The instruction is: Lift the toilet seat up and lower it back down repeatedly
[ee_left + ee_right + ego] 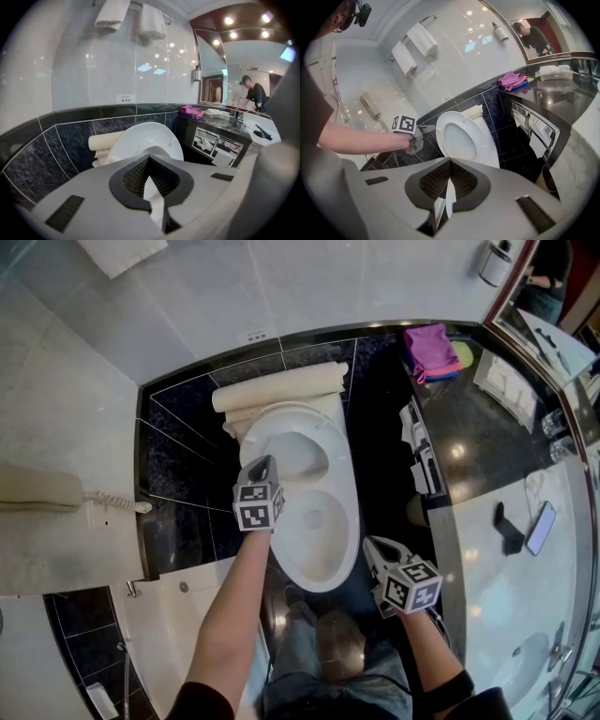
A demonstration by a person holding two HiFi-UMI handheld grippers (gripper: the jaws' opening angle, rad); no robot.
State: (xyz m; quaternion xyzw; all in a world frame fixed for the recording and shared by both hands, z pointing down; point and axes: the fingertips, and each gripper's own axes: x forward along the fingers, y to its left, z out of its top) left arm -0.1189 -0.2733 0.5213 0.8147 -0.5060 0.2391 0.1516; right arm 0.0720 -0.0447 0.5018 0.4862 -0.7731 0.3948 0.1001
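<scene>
The toilet seat [281,418] is found half raised and tilted above the white bowl [328,531]. Its free front edge is lifted and its back end stays at the hinge near the dark tiled wall. A cream roll [281,388] is laid behind the toilet, against that wall.

The left tool [264,463] is held at the left rim of the seat. In the right gripper view its tip [431,126] is seen just at the rim and seems to touch it. Its jaws are seen together in its own view [149,157], with nothing gripped between them, and the seat [145,136] is seen close ahead.

The right tool [375,545] is kept to the right of the bowl, apart from the seat [483,136]. Its jaws [450,159] are closed together and nothing is held in them.

A pink cloth [429,345] is placed on the dark tabletop [469,418] at the right. A wall telephone [37,488] is mounted at the left.
</scene>
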